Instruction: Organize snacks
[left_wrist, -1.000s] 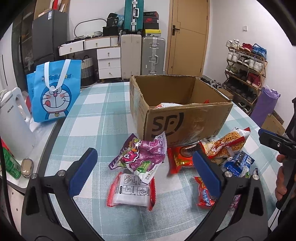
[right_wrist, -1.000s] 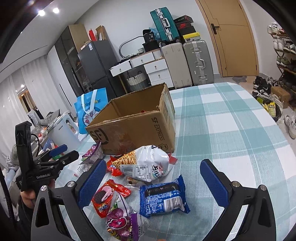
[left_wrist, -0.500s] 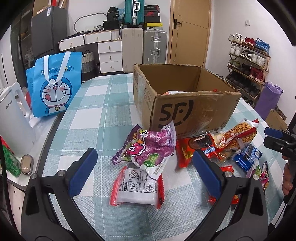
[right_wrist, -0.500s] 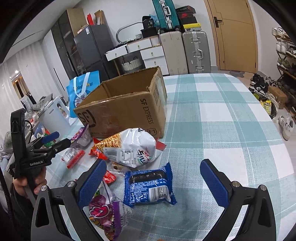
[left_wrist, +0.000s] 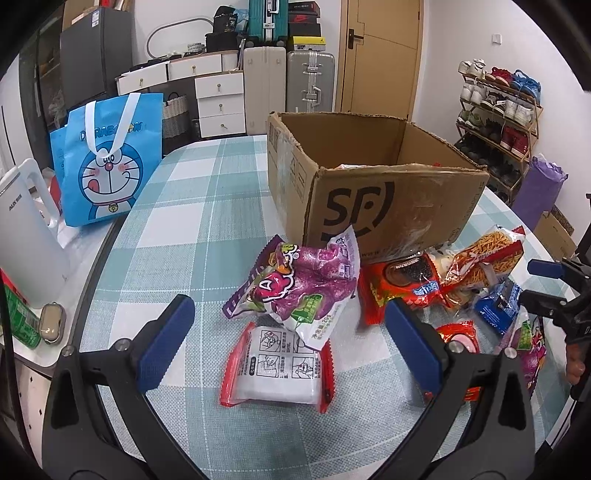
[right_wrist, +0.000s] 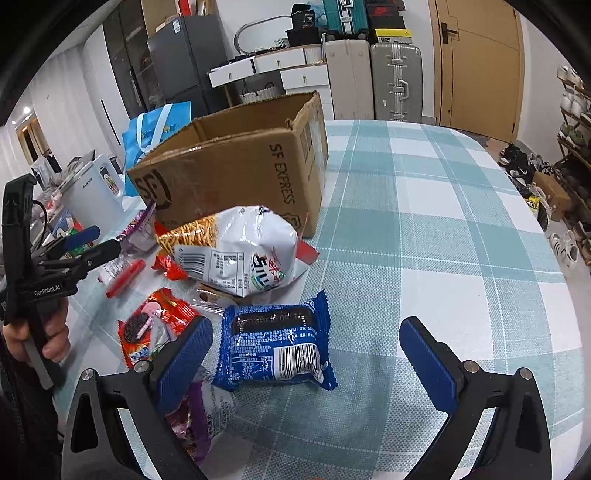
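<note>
An open SF cardboard box stands on the checked table with some packets inside. Several snack packs lie in front of it. My left gripper is open and empty, low over a purple bag and a red-edged white pack. My right gripper is open and empty, with a blue biscuit pack lying between its fingers on the table. A white noodle-snack bag and a red cookie pack lie close by.
A blue Doraemon bag and a white kettle stand at the table's left. A green can sits at the left edge. Suitcases and drawers are behind; a shoe rack is on the right.
Both grippers have moved down and closer to the snacks. The blue biscuit pack now lies between the right fingers. Both stay open.
</note>
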